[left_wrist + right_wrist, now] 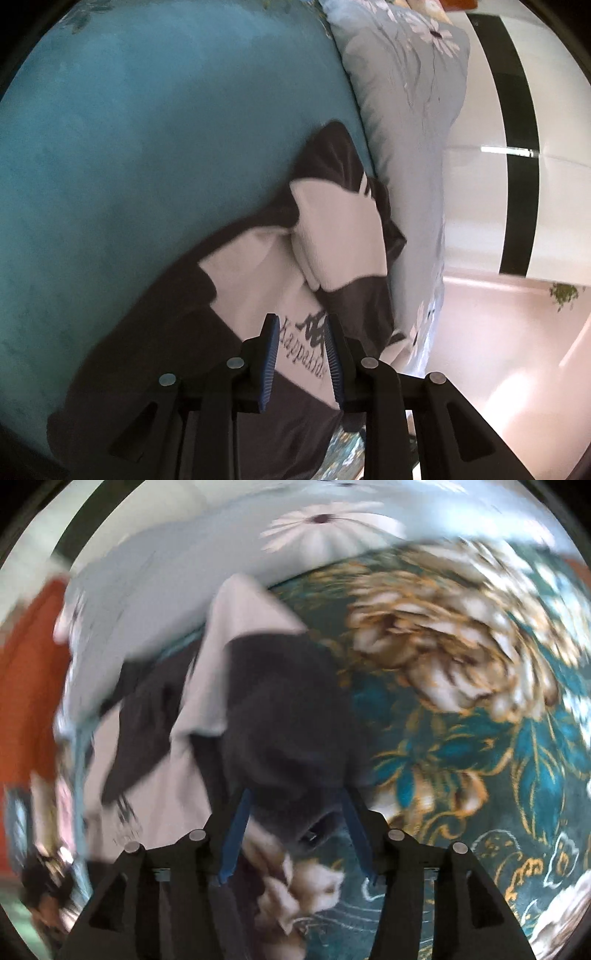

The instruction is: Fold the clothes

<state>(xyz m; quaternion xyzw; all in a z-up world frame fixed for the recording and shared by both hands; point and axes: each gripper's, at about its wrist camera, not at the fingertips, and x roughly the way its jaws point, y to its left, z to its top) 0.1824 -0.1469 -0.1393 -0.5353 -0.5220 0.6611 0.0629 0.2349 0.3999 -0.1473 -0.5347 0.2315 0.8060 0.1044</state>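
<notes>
The shirt (258,280), dark grey with white panels and a printed "Kappa kids" logo, lies crumpled on a teal blanket (147,147). It lies just beside a pale blue quilt (402,147) with white flowers.

In the left wrist view the left gripper (301,328) is above the white logo part of the shirt. Its jaws stand a little apart, with the logo visible between the blue pads (271,354), and they hold nothing.

The right wrist view is blurred. The right gripper (295,801) has its jaws wide apart. A dark fold of the shirt (280,716) lies between the fingers (238,823), but I cannot tell if they touch it. Here the blanket (461,746) shows big cream and gold flowers, and the quilt (184,572) is behind the shirt. An orange surface (26,686) is at the left edge.
</notes>
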